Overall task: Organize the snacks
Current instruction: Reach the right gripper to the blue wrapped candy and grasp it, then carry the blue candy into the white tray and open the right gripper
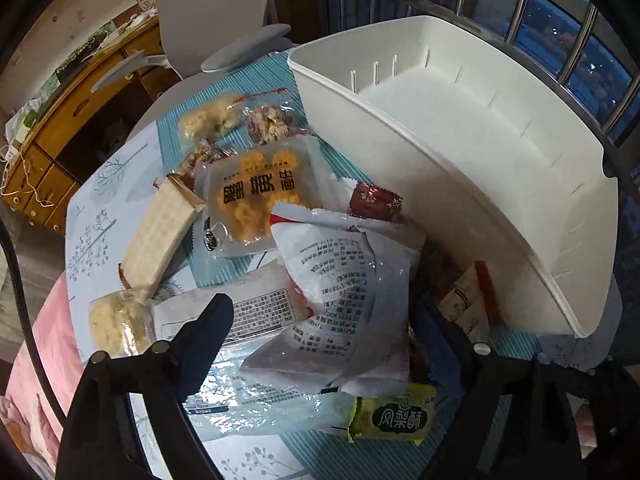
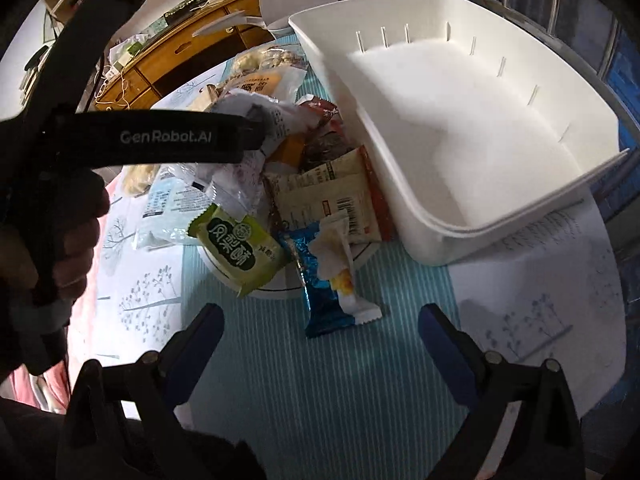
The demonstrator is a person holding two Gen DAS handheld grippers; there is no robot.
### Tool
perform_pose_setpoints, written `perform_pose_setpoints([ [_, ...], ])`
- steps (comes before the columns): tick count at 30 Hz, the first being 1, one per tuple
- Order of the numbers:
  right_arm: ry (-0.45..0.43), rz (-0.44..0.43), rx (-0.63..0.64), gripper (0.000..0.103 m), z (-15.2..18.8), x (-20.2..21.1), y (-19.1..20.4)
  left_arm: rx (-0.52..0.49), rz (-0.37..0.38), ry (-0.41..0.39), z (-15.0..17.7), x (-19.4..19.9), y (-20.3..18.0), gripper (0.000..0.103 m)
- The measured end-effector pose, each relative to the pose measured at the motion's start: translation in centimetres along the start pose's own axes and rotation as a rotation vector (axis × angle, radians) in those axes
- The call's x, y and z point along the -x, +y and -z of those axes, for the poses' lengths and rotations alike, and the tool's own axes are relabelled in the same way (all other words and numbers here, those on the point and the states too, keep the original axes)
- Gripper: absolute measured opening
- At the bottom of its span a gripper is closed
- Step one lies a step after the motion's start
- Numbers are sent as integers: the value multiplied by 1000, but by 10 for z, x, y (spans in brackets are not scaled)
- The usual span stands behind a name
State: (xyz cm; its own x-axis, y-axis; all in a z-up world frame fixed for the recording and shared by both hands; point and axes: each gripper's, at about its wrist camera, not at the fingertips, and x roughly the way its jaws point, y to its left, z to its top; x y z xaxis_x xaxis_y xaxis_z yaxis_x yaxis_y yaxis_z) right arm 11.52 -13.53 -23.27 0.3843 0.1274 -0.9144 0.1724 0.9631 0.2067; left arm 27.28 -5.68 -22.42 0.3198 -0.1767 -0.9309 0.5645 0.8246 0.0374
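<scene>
My left gripper: open, right over the white snack bag.
My right gripper: open, holding nothing.
Blue snack bar: just ahead of it, lying lengthways, maybe nearest.
White bin: empty.

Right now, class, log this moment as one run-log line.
left gripper: open, above white printed packet | right gripper: open, nothing held | white bin: no snacks inside | snack pile: on table beside bin

The worktop under me is wearing a teal striped cloth with pale panels of printed twigs. A white bin is sitting on it, and just beside that a heap of snack packets is lying spread out, a green packet resting at its near edge.
</scene>
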Motion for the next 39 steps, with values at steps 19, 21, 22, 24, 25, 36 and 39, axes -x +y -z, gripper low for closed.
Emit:
perform_pose_setpoints([
  [19, 62, 73, 179, 30, -12, -36, 18, 62, 91, 48, 5, 21, 0, 51],
  [21, 76, 70, 181, 30, -15, -33, 18, 83, 106, 45, 6, 30, 2, 51],
  [22, 84, 72, 189, 30, -18, -30, 20, 94, 116, 43, 7, 35, 4, 51],
  [24, 92, 75, 206, 30, -23, -26, 23, 119, 139, 36, 9, 46, 8, 51],
  [25, 93, 76, 218, 30, -23, -21, 26, 137, 154, 29, 11, 52, 12, 51],
  [36, 36, 75, 227, 29, -46, 18, 51, 290, 307, -52, 31, 97, 48, 51],
  [39, -9, 64, 207, 29, -52, 35, 47, 300, 338, -84, 33, 106, 50, 51],
])
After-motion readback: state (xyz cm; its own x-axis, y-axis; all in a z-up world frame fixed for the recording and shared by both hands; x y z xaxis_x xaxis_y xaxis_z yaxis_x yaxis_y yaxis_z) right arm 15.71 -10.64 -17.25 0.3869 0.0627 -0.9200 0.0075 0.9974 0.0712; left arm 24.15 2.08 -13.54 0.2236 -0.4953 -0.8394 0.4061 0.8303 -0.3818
